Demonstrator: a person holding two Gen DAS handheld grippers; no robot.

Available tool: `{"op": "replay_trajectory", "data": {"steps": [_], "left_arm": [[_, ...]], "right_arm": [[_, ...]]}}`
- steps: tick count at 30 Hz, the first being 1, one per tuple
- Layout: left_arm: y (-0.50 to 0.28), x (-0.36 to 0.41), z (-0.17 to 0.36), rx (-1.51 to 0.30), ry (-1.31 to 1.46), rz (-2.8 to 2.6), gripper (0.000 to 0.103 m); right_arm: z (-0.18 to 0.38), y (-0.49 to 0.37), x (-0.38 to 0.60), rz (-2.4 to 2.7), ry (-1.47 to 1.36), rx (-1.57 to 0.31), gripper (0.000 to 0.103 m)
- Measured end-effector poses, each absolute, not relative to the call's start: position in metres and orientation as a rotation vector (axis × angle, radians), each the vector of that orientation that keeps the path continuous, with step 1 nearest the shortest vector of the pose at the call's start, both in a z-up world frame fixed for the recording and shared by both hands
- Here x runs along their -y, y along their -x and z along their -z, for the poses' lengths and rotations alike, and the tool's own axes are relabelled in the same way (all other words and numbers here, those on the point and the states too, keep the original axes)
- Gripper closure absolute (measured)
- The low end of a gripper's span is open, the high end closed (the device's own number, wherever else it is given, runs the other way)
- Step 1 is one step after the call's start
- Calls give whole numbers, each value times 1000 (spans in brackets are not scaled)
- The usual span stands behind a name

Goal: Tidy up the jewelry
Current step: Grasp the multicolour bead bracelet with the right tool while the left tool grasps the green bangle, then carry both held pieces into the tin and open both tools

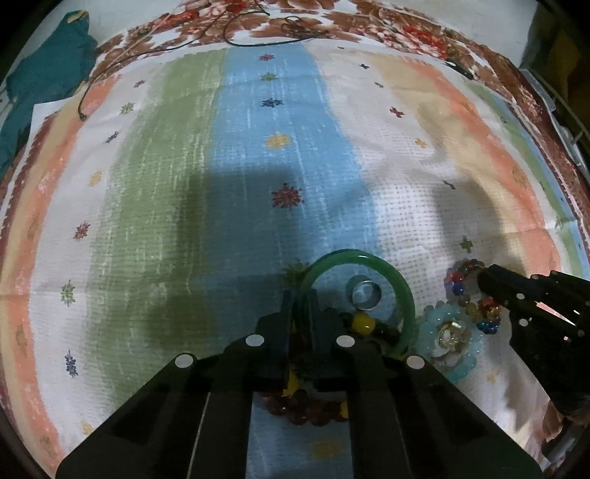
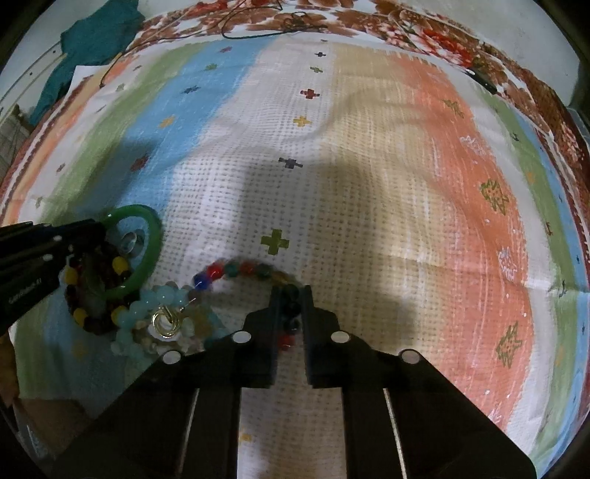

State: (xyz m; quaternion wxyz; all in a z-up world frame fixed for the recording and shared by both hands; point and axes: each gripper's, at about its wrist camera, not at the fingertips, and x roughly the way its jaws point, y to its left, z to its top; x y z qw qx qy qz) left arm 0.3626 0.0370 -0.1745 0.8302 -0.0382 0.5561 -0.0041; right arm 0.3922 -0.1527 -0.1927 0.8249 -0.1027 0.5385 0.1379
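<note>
On the left, my left hand-held gripper (image 1: 299, 300) is closing its two fingers on the near-left rim of the green bangle (image 1: 368, 258), and the rim is sitting pinched between the pads. The bangle is lying flat on the striped cloth (image 1: 184, 184). Inside its ring a small silver ring (image 1: 366, 293) is resting, and a dark bead bracelet with yellow beads (image 2: 96, 291) is lying partly under the bangle and under my fingers.

Just right of the bangle, touching its rim, a pale blue bead bracelet (image 1: 451, 341) is lying with a gold ring (image 2: 166, 321) on its middle. Next to that, the multicoloured bead bracelet (image 2: 243, 269) is curving across the white stripe. My right hand-held gripper (image 2: 290, 306) is clamping one side of this bracelet, with beads showing in the narrow gap between the fingers.

All the jewellery is crowding the near edge of the cloth. Ahead of both grippers the cloth is lying open, wrinkled in places, with shadows falling across it. Its far edge is meeting a floral brown-and-red covering (image 1: 368, 25), where dark cords (image 1: 155, 51) are trailing. A teal cloth (image 1: 48, 73) is bunching at the far left corner.
</note>
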Motion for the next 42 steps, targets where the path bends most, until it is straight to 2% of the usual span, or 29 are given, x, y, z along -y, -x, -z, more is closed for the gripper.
{"op": "replay_trajectory", "data": {"steps": [7, 23, 42], "left_arm": [[-360, -40, 168, -1174, 102, 6, 97], [-343, -45, 112, -1081, 75, -50, 96], [-304, -33, 84, -1073, 72, -62, 95]], "right_arm": [[184, -388, 155, -296, 211, -1126, 93], [143, -358, 163, -283, 174, -1076, 93], [108, -320, 161, -327, 145, -1019, 93]]}}
